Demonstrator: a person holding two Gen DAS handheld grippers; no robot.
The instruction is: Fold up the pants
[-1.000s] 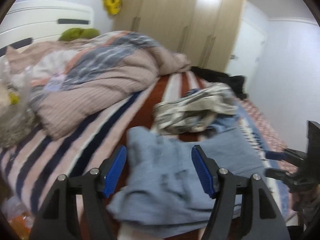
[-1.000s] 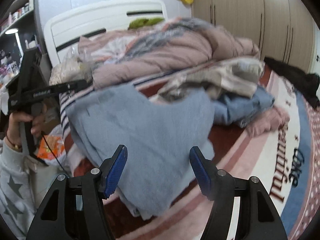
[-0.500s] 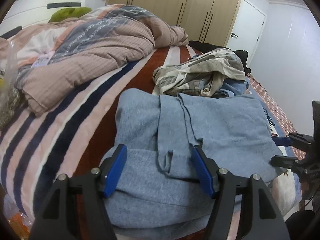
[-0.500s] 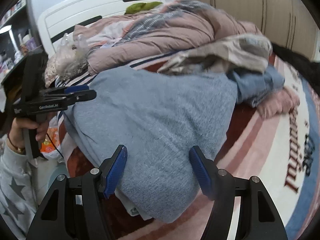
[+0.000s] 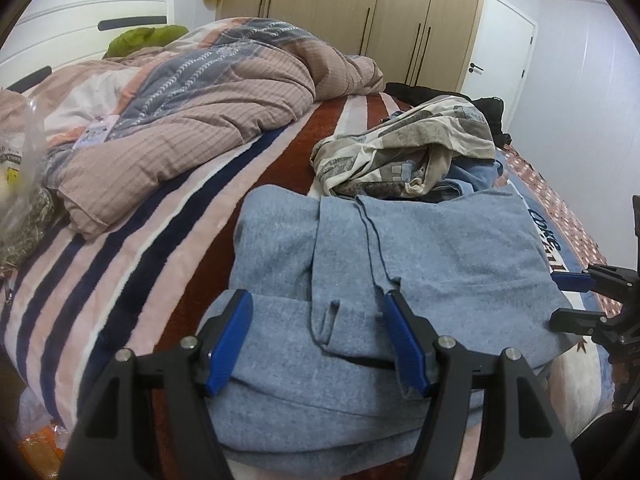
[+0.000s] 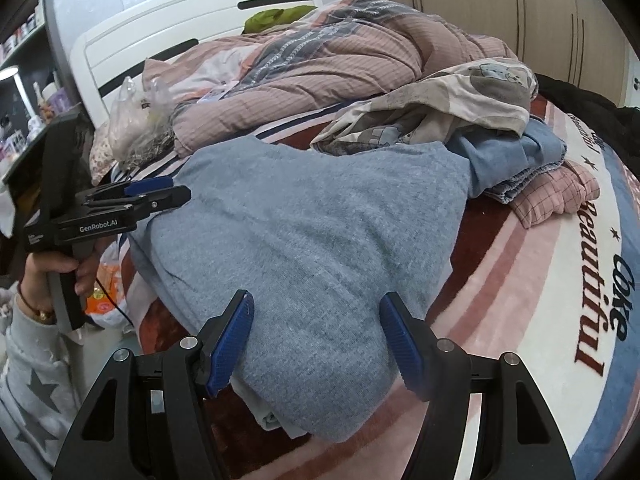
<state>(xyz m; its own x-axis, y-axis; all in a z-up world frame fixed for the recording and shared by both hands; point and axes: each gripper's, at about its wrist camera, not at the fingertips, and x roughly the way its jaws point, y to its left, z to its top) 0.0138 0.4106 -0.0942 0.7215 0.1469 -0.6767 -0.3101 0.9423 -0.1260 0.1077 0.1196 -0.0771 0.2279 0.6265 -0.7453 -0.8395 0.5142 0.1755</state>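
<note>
Light blue-grey pants [image 5: 420,264] lie in layers on the striped bed blanket, near the bed's front edge; they also fill the middle of the right wrist view [image 6: 320,232]. My left gripper [image 5: 316,344] is open and empty, its blue pads either side of a fold in the pants' near edge. My right gripper [image 6: 316,344] is open and empty, just above the pants' near corner. The left gripper also shows in the right wrist view [image 6: 156,194], at the pants' left edge. The right gripper shows in the left wrist view [image 5: 576,300] at the pants' right edge.
A pile of other clothes [image 5: 404,152] lies just behind the pants, with denim [image 6: 516,160] and pink checked cloth [image 6: 560,196] beside it. A bunched pink quilt [image 5: 180,112] covers the bed's far left. A plastic bag [image 5: 20,184] sits at the left edge. Wardrobes [image 5: 360,20] stand behind.
The pants were moving and blurred a second ago; now they lie flat and still on the bed. Both grippers have dropped lower and closer over the pants, staying open.
</note>
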